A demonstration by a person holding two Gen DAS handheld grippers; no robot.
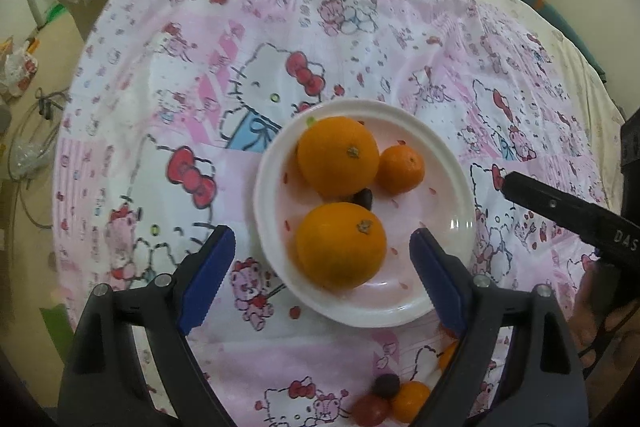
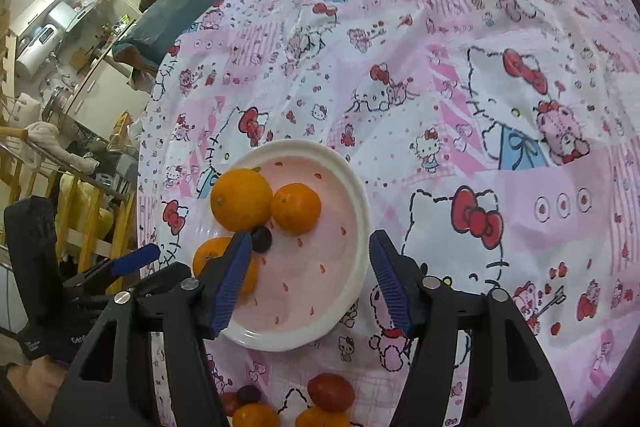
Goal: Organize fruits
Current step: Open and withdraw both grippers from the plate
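Note:
A white plate (image 1: 448, 259) with a pink middle sits on the Hello Kitty tablecloth. It holds two large oranges (image 1: 340, 245), (image 1: 338, 155), a small mandarin (image 1: 401, 169) and a dark grape (image 1: 365, 198). My left gripper (image 1: 322, 267) is open and empty, its jaws on either side of the near orange. My right gripper (image 2: 310, 277) is open and empty above the plate (image 2: 344, 311); the oranges (image 2: 241, 199), the mandarin (image 2: 296, 209) and the grape (image 2: 262, 239) lie near its left finger. The right gripper's finger (image 1: 560, 205) shows at the right of the left wrist view.
Loose small fruits lie on the cloth in front of the plate: a red tomato (image 2: 331, 391), small orange fruits (image 2: 254, 415), a dark grape (image 2: 249, 394); they also show in the left wrist view (image 1: 408, 401). The table's edge curves at left; clutter and a floor lie beyond.

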